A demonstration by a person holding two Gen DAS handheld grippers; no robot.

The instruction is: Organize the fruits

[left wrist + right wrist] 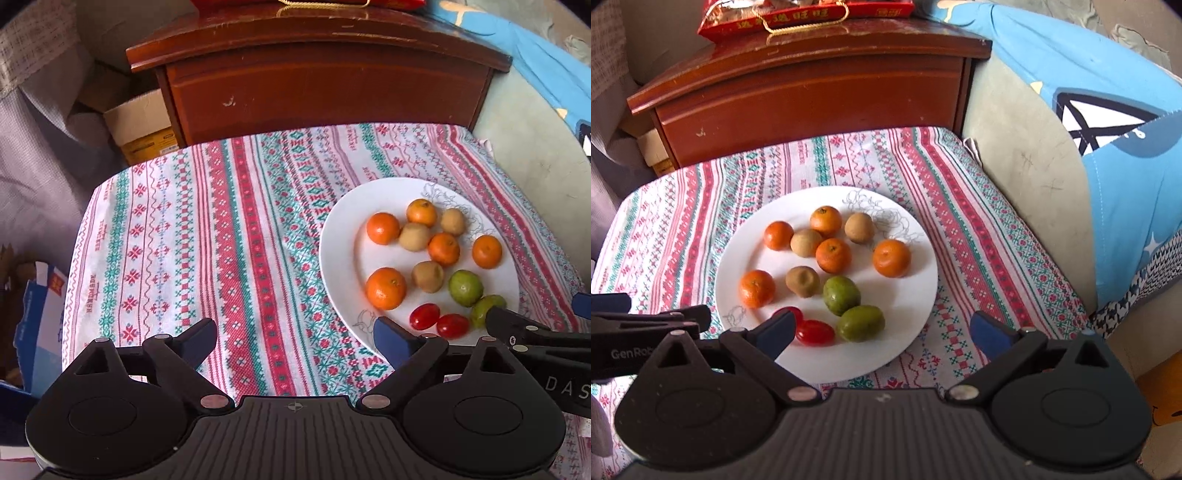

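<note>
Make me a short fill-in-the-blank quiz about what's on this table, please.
1. All the fruit sits on a white ____.
2. The two small red tomatoes lie beside two ____ fruits.
3. The number of oranges is ____.
4. Both the left gripper and right gripper hold ____.

Missing: plate; green; five; nothing

Black ribbed gripper bodies, blue-padded fingers (391, 341), silver pivot screws
</note>
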